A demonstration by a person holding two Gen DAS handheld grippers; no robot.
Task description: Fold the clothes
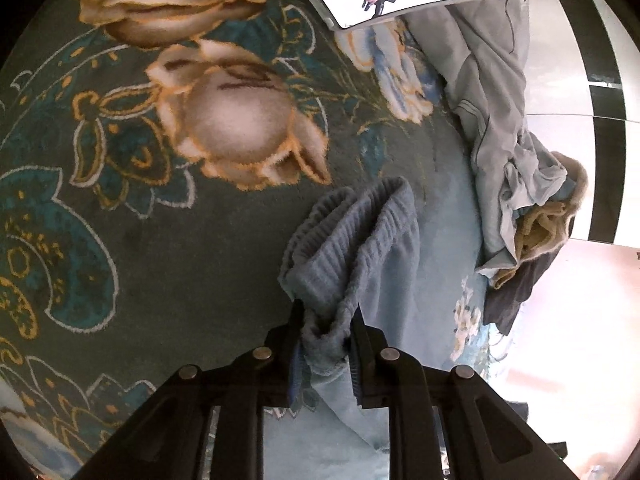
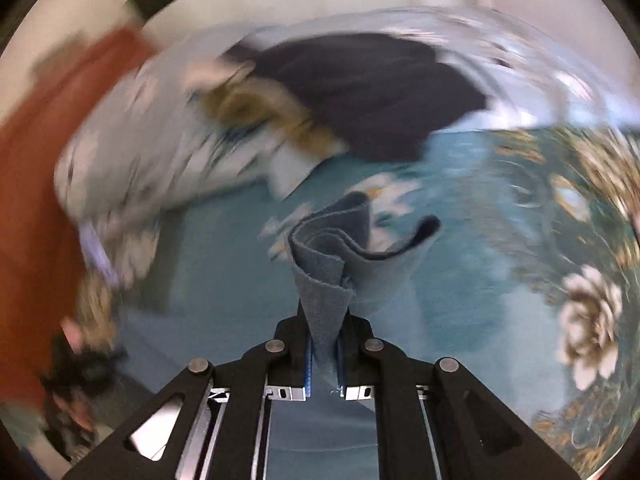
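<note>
The soft grey-blue ribbed-waist garment [image 1: 360, 240] hangs above the floral teal carpet [image 1: 160, 240], pinched in both my left gripper [image 1: 326, 320] and right gripper [image 2: 325, 320] jaws.

Home: floral carpet [image 1: 160, 240], laundry heap [image 1: 532, 200]

Right gripper [image 2: 325, 320] fingers [image 2: 294, 340] clamp blue garment [image 2: 332, 264]; blurred clothes pile [image 2: 280, 92] beyond.
</note>
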